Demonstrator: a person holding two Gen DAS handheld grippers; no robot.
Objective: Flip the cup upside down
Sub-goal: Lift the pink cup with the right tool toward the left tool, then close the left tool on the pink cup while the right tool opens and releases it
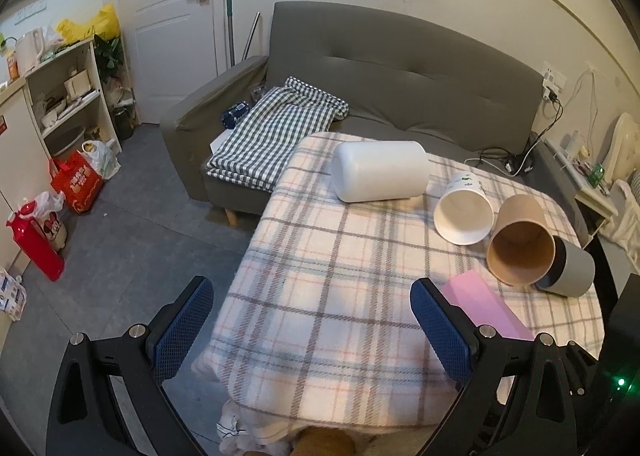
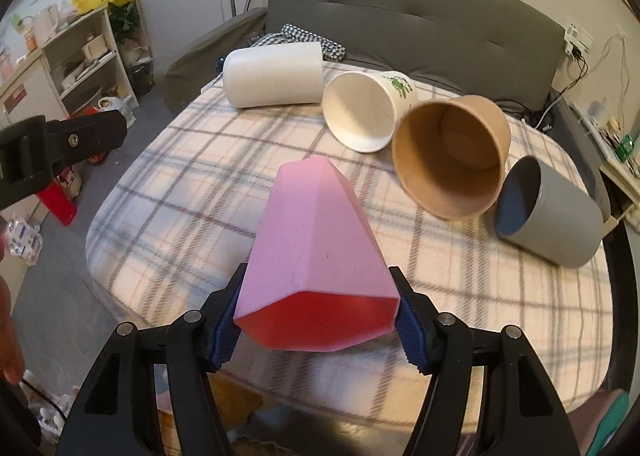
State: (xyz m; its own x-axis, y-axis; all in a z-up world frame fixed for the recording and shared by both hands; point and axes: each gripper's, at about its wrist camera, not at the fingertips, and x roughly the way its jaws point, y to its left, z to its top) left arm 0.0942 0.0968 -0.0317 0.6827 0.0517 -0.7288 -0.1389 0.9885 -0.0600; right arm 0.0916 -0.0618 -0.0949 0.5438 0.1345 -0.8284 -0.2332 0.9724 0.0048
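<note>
My right gripper point(image 2: 318, 320) is shut on a pink faceted cup point(image 2: 316, 252) and holds it on its side above the plaid-covered table point(image 2: 192, 160), open mouth toward the camera. The same pink cup shows in the left wrist view point(image 1: 484, 306) at the right. My left gripper point(image 1: 312, 320) is open and empty over the table's near left edge. Four other cups lie on their sides: a white one point(image 2: 274, 74), a printed white paper one point(image 2: 368, 112), a brown paper one point(image 2: 452, 156) and a grey one point(image 2: 552, 212).
A grey sofa point(image 1: 400, 72) with a checked cloth point(image 1: 272, 132) stands behind the table point(image 1: 320, 256). A shelf unit point(image 1: 68, 96), red bag point(image 1: 78, 186) and red flask point(image 1: 34, 242) stand on the floor at left. Cables and a side table point(image 1: 592, 192) sit at right.
</note>
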